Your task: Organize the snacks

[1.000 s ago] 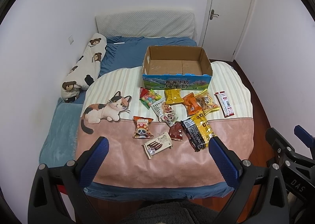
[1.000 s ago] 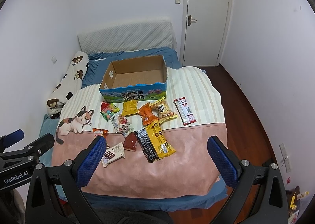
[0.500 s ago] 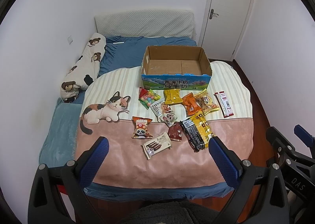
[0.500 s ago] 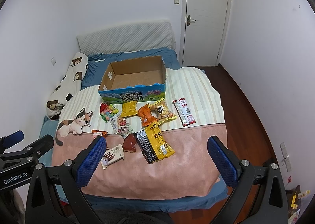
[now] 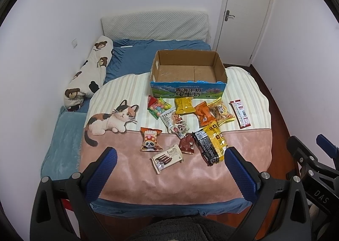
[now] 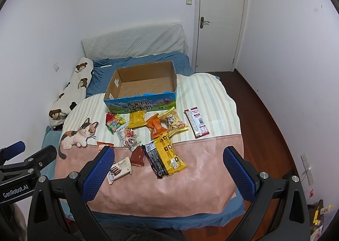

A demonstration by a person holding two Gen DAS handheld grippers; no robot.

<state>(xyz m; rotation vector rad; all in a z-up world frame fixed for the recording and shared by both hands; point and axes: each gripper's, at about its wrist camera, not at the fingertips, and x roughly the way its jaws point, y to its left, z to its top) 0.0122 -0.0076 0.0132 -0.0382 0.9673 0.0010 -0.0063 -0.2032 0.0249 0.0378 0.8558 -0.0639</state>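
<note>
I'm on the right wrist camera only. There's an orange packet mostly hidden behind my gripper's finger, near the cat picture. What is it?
Observer: The left wrist view shows it whole. It's an orange packet with a cartoon panda on it, lying flat between the cat picture and the dark red packet.
Operator: I only see the edge of the left gripper. Is it holding anything?
Observer: No. The left gripper is open and empty, and hovers above the near end of the bed.
</note>
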